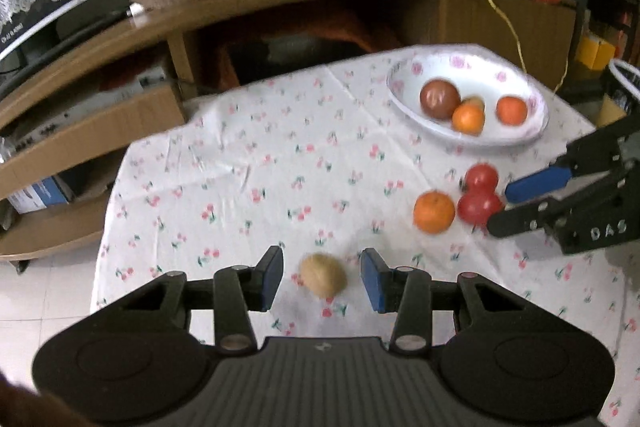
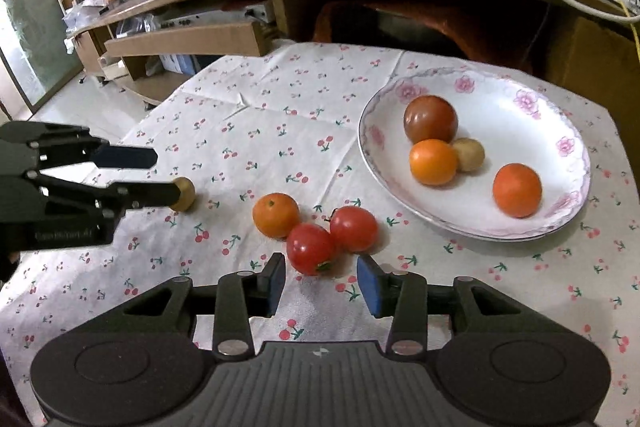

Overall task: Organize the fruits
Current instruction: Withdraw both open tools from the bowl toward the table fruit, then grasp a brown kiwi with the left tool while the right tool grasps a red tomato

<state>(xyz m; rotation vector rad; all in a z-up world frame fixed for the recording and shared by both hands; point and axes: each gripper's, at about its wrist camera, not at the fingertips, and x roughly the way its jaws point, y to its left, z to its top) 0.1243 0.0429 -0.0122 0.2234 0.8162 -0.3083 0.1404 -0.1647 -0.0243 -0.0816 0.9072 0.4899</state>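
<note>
A table under a white cherry-print cloth (image 2: 280, 131) carries a white oval plate with pink flowers (image 2: 560, 115) at its far right, holding a dark red tomato (image 2: 430, 119), two oranges and a small tan fruit. Near the plate lie a loose orange (image 2: 275, 214) touching two red tomatoes (image 2: 310, 249). The right gripper (image 2: 320, 277) stands open just before the nearer tomato. The left gripper (image 1: 322, 277) stands open around a small tan oval fruit (image 1: 323, 275), not touching it.

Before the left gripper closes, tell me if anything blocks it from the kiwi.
Nothing visible does. The kiwi lies on the tablecloth between the open fingers of the left gripper, apart from the orange and the tomatoes.
</note>
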